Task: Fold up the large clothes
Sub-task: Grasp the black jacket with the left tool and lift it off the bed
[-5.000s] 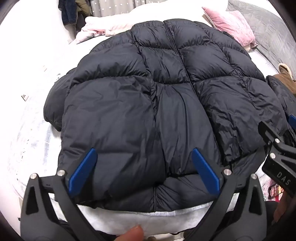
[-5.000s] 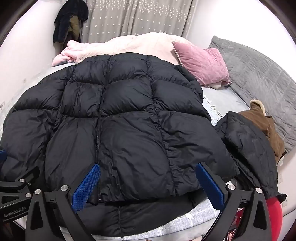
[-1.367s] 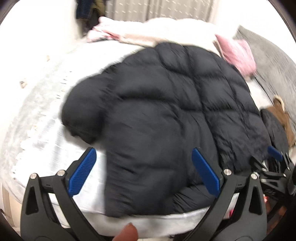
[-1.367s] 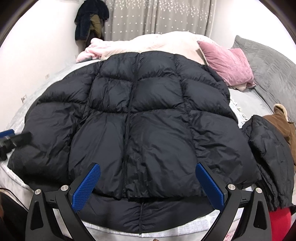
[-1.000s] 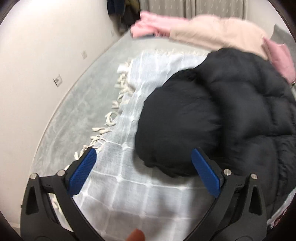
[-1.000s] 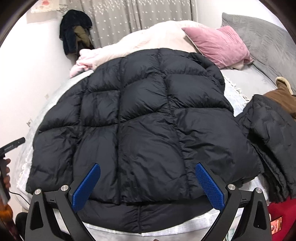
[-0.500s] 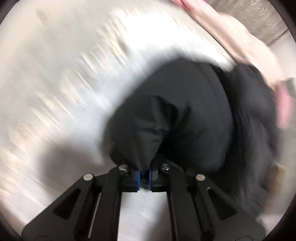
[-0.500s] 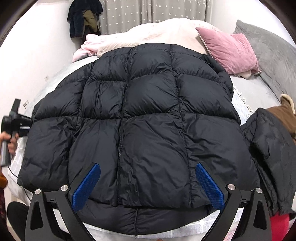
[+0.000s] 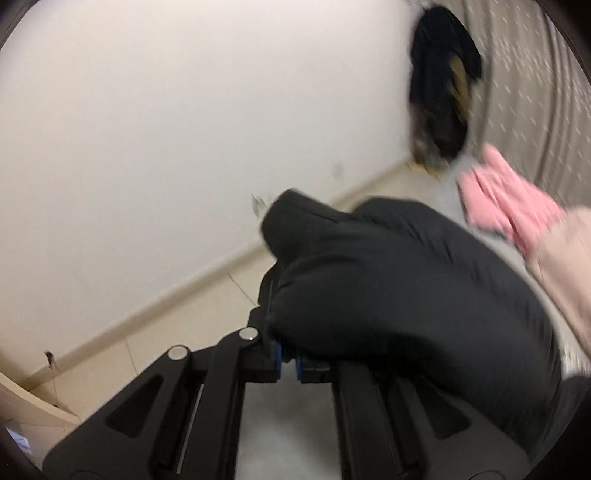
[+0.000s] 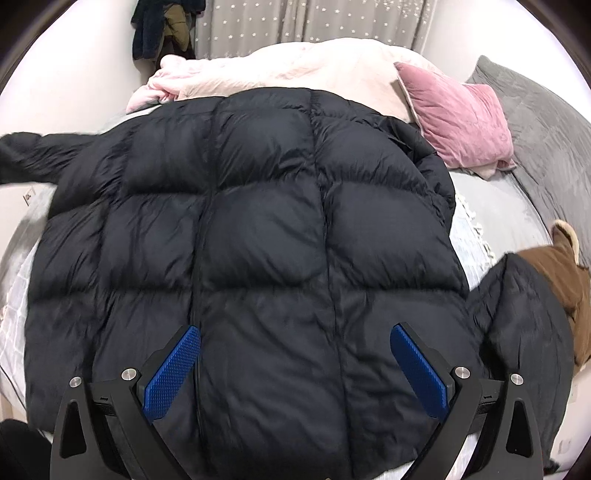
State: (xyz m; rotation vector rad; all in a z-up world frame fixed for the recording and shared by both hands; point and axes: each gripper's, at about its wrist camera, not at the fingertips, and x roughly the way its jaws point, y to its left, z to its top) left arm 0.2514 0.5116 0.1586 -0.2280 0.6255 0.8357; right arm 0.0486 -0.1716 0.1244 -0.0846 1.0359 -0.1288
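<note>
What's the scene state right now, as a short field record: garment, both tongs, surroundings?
garment: black quilted puffer jacket, spread flat on the bed
sleeve: black padded sleeve, lifted off the bed
left tongs: shut on the sleeve
right tongs: open, above the jacket's hem, holding nothing
beside jacket: pink velvet pillow, brown garment

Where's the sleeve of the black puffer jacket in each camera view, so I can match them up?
Left wrist view: sleeve fills the centre right, its end pinched in the left gripper, whose jaws are shut on it.
Right wrist view: sleeve stretches to the far left edge, off the jacket's shoulder.
Shared landmark: dark clothes hanging beside the curtain.
</note>
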